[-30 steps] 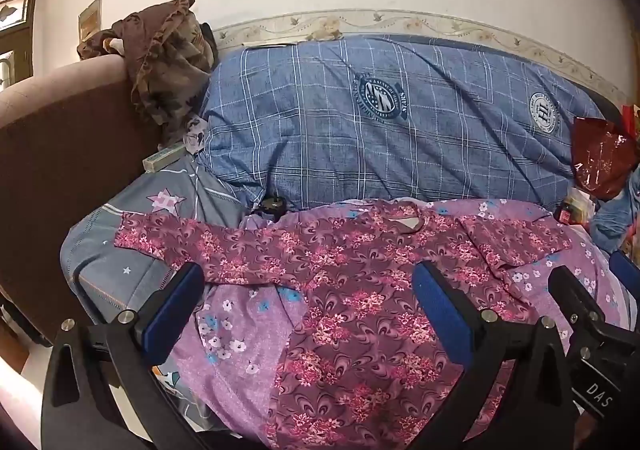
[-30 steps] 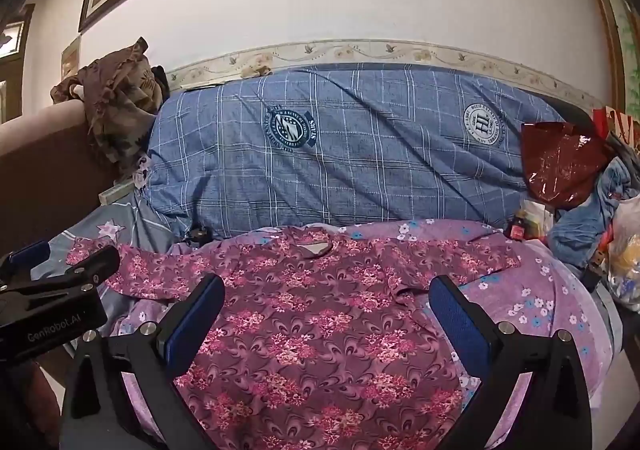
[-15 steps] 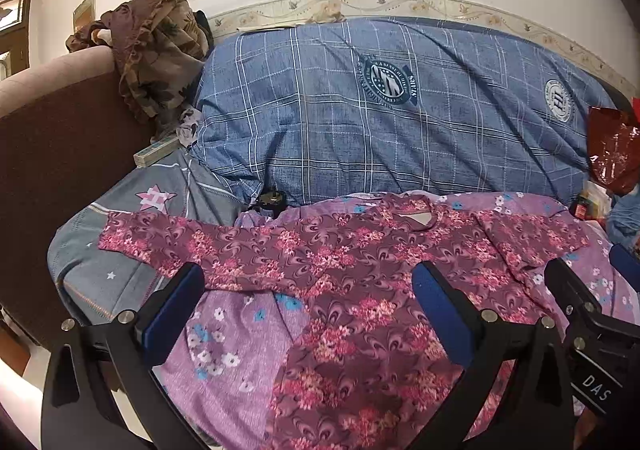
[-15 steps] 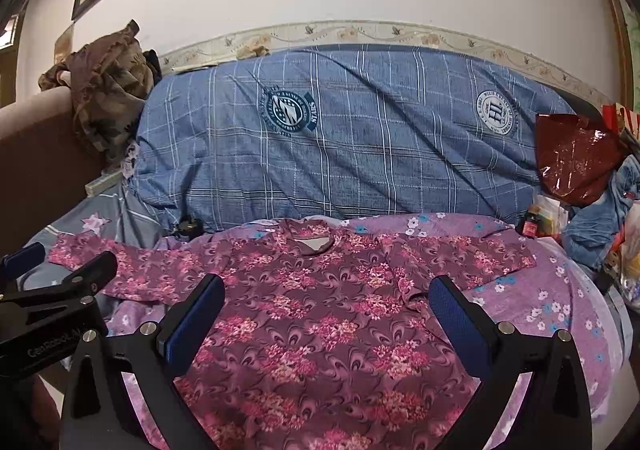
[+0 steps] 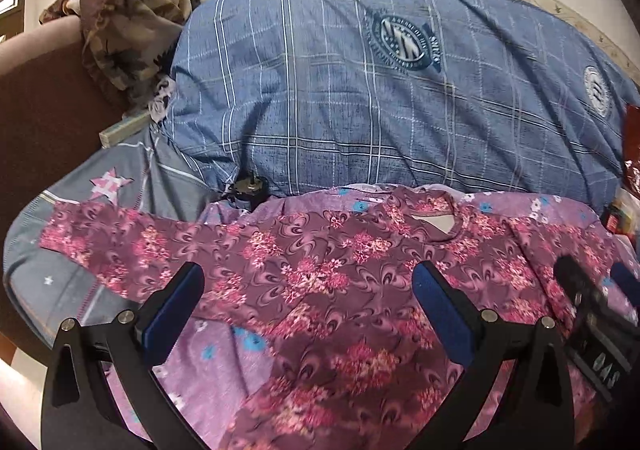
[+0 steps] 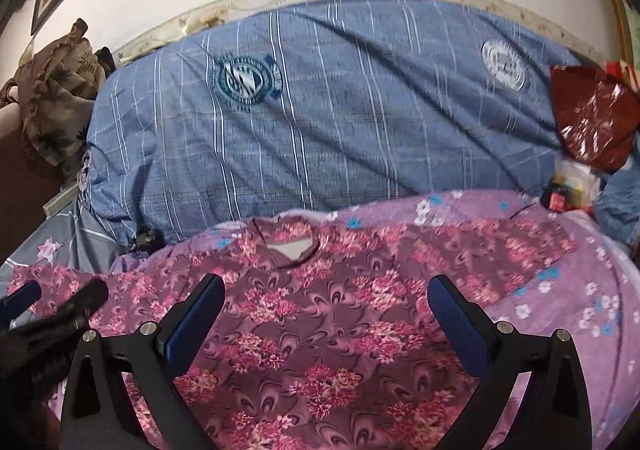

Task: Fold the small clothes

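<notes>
A maroon long-sleeved top with pink flowers (image 5: 320,274) (image 6: 328,330) lies spread flat, neck towards the blue pillow, both sleeves stretched out sideways. My left gripper (image 5: 308,290) hovers open over its left chest, nothing between the blue pads. Over the middle of the chest my right gripper (image 6: 326,302) stands open as well, just below the neckline (image 6: 296,250). The right gripper also shows at the right edge of the left wrist view (image 5: 596,290); the left gripper appears at the left edge of the right wrist view (image 6: 60,302).
The top rests on a lilac floral sheet (image 5: 200,362) (image 6: 580,302). Behind it stands a big blue checked pillow (image 5: 360,90) (image 6: 320,122). A brown cloth heap (image 5: 128,18) sits on the sofa arm at left. A red plastic bag (image 6: 588,122) and clutter lie at right.
Both grippers have moved forward and lower towards the top, so the garment and pillow look larger. Both stay open; the top has not moved.
</notes>
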